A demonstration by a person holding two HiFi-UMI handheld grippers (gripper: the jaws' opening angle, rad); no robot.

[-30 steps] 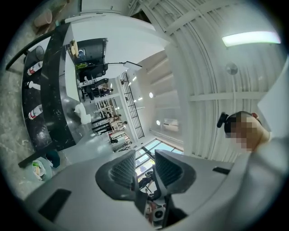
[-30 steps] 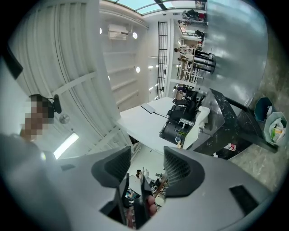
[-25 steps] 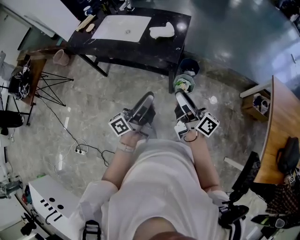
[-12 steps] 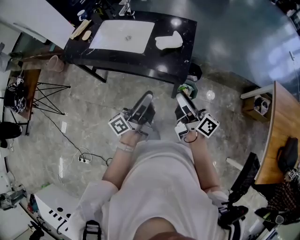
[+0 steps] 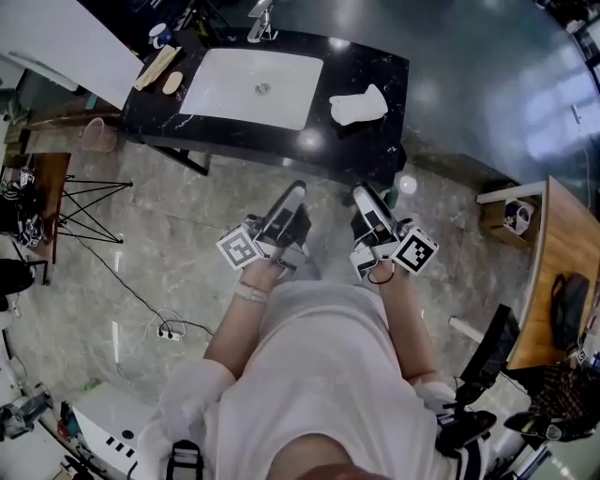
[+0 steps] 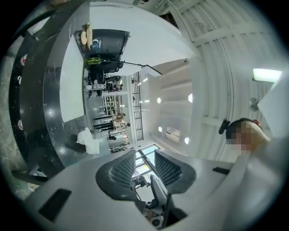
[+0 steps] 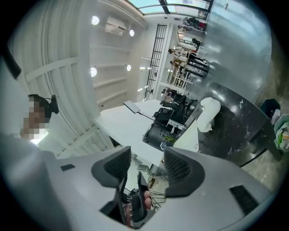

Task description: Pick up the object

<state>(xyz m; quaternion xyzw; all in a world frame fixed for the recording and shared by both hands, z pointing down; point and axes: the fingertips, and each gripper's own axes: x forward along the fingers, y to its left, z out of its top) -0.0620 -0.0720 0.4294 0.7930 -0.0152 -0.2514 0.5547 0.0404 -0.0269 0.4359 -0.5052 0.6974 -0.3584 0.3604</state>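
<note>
A white crumpled cloth (image 5: pixel 359 105) lies on the right end of a black counter (image 5: pixel 361 150), beside a white sink (image 5: pixel 251 86). The cloth also shows in the left gripper view (image 6: pixel 88 140) and the right gripper view (image 7: pixel 208 113). My left gripper (image 5: pixel 296 190) and right gripper (image 5: pixel 363 192) are held close to my body. They point toward the counter's near edge and stay short of it. Both are open, with nothing between the jaws in either gripper view (image 6: pixel 145 155) (image 7: pixel 147 153).
A faucet (image 5: pixel 260 19) stands behind the sink, and wooden pieces (image 5: pixel 157 66) lie at the counter's left end. A tripod (image 5: pixel 89 202) and a power strip with cable (image 5: pixel 169 330) are on the floor at left. A wooden desk (image 5: pixel 562 244) stands at right.
The counter and sink have come nearer and now lie just ahead of the grippers. Both grippers keep the same pose near my body, jaws unchanged.
</note>
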